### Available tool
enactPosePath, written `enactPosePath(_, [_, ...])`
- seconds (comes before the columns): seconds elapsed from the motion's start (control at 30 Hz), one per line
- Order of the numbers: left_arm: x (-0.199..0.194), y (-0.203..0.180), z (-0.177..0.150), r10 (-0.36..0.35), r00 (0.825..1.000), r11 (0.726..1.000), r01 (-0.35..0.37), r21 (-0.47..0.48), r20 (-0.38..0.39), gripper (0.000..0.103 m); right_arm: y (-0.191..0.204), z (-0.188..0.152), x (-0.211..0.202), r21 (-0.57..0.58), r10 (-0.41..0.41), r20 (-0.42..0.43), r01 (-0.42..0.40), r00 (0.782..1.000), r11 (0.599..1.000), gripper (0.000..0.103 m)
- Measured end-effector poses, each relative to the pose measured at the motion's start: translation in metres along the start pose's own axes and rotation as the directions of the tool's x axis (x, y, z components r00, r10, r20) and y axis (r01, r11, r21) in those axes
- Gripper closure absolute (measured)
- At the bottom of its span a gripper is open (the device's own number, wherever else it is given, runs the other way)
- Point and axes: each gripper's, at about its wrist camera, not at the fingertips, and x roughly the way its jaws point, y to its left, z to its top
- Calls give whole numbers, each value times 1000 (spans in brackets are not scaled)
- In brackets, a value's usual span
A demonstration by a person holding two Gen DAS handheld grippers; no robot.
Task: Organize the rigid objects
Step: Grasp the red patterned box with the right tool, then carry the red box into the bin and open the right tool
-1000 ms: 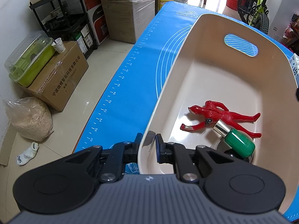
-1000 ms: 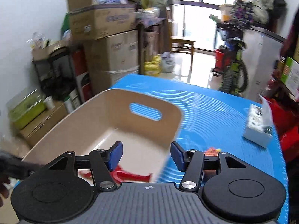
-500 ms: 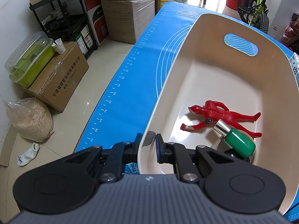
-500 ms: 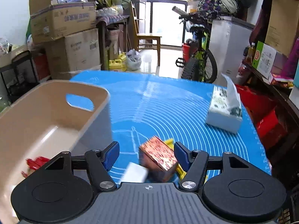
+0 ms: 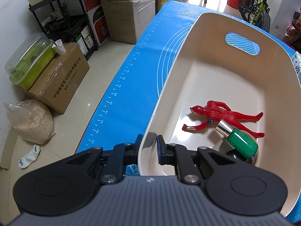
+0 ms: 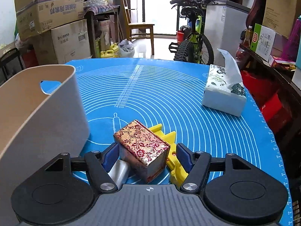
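Meanwhile the left gripper (image 5: pixel 149 144) clamped the beige bin's rim (image 5: pixel 145 141); the right gripper (image 6: pixel 148 155) straddled the brocade box (image 6: pixel 144 146), its jaws apart after widening.

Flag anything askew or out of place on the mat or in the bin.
Nothing spilled or damaged. The brocade box sits skewed, overlapping a yellow toy and a silver item. In the bin, the green bottle lies across the red figure.

Tiled floor (image 5: pixel 62 111), stacked cardboard boxes (image 6: pixel 56 26)
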Motion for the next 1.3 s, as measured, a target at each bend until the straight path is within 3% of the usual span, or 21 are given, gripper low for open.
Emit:
enactPosePath(0.2, [1,0,-1,1,1000,1000,-1,5,-1,86,6,-1,8,-15,23,38,-23,999,1000,30])
enactPosePath(0.37, [1,0,-1,2,1000,1000,-2,5,0,86,11,-2,6,-39,41,42,-40,998,998,52])
enactPosePath(0.47, [1,0,-1,3,1000,1000,-3,6,0,86,13,0,0,-33,59,44,-57,997,998,58])
enactPosePath(0.73, [2,0,-1,0,1000,1000,0,1,-1,86,16,3,-16,-27,23,54,-22,998,999,58])
enactPosePath(1.03, [1,-2,-1,6,1000,1000,-6,1,3,86,16,20,-54,18,2,156,-5,988,1000,58])
enactPosePath(1.3, [1,-2,-1,6,1000,1000,-6,2,3,86,25,37,-96,62,52,255,-69,965,996,58])
